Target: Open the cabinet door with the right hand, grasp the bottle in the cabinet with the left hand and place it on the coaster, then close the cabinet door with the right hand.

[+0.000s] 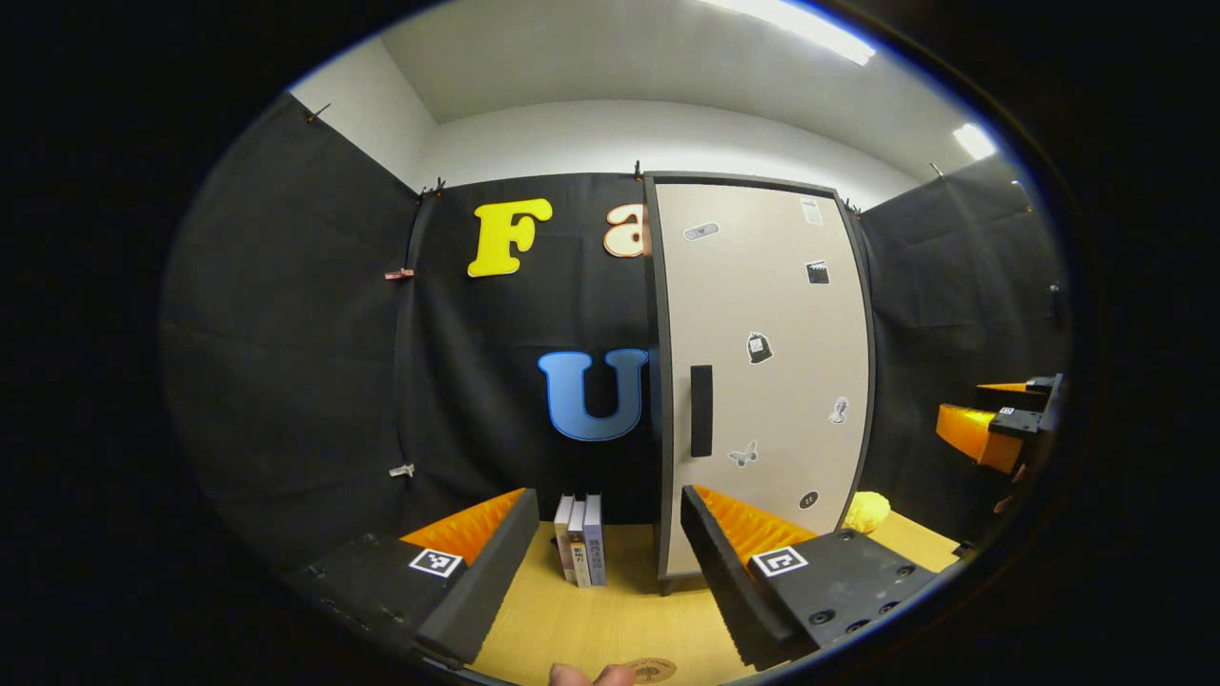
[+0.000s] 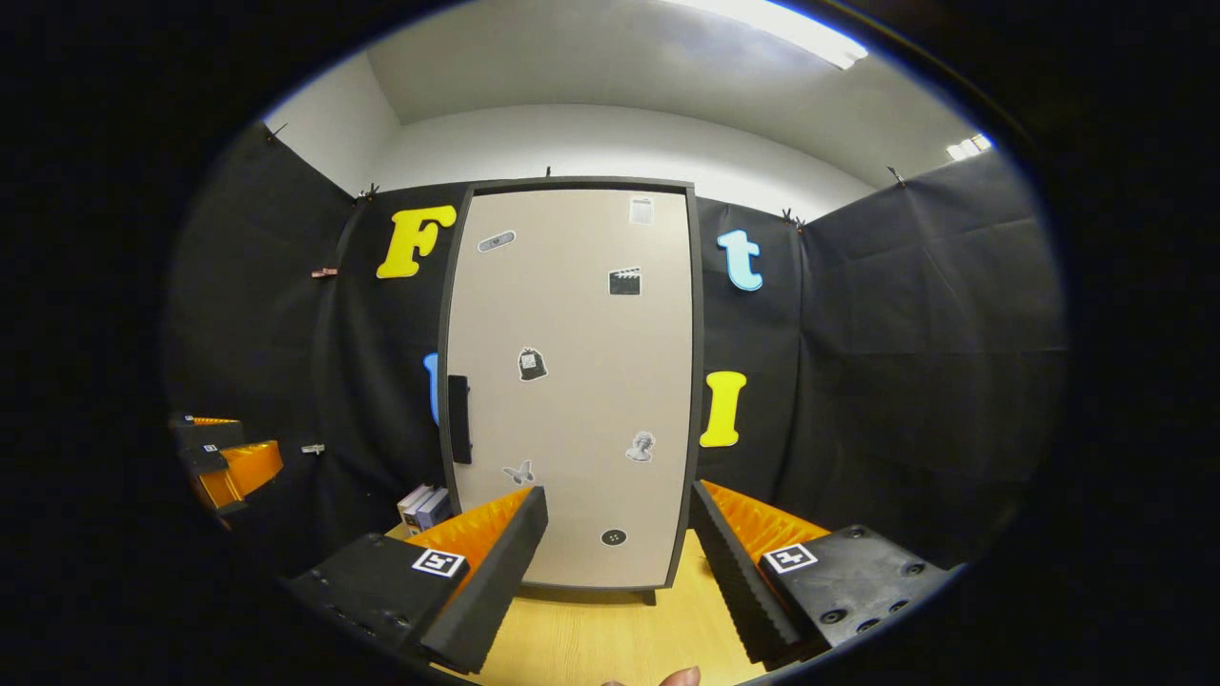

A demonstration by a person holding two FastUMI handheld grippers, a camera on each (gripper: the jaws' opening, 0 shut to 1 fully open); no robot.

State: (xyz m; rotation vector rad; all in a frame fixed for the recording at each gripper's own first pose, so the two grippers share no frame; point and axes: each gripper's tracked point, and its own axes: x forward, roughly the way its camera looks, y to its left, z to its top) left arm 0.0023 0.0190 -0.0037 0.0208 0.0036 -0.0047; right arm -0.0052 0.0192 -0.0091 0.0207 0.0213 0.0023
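Left gripper view: left gripper point(image 1: 602, 562) held with fingers spread apart, nothing between them, above the wooden table point(image 1: 610, 619). Ahead stood the cabinet point(image 1: 762, 381), door shut, dark handle point(image 1: 701, 411) at its left edge, small stickers dotted over the pale front. Just left of the cabinet, three books point(image 1: 580, 538) upright, spine lettering too small to read. Behind the cabinet's right foot, a yellow lump point(image 1: 865, 512). At the bottom edge, the round coaster point(image 1: 652, 670) beside a fingertip. Far right, the right gripper point(image 1: 996, 424), seen side-on.

Right gripper view: right gripper point(image 2: 620, 562) released, fingers wide, facing the closed door point(image 2: 572, 381) and apart from it. Handle point(image 2: 458, 418) left of the fingers. Books point(image 2: 424, 505) at the cabinet's left. Left gripper point(image 2: 224, 462) far left. Bottle hidden behind the shut door.
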